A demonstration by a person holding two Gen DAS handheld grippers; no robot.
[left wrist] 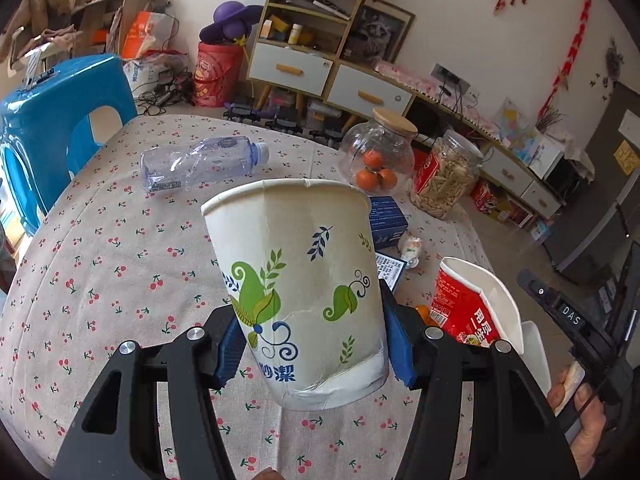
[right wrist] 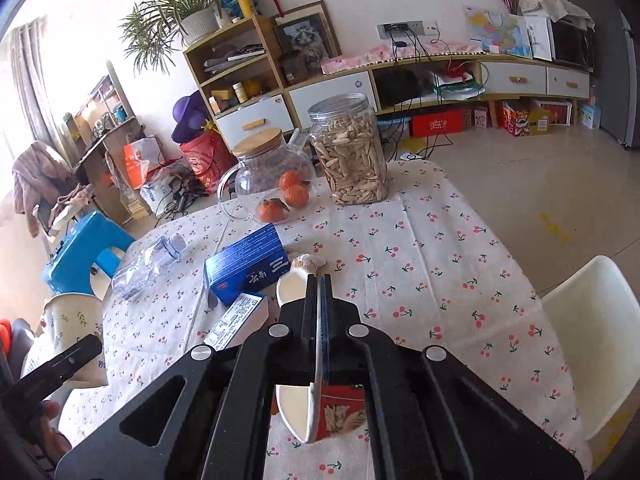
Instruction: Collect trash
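With the left gripper squeezing the dented paper cup and the right gripper pinching the red cup wall near the tabletop's edge, either thin cup may buckle and slip.

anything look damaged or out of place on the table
The plastic bottle lies on its side, crumpled. The paper cup in the left claw is dented and creased near its base, and tilted.

Both wrist views close above tablecloth, facing cabinets
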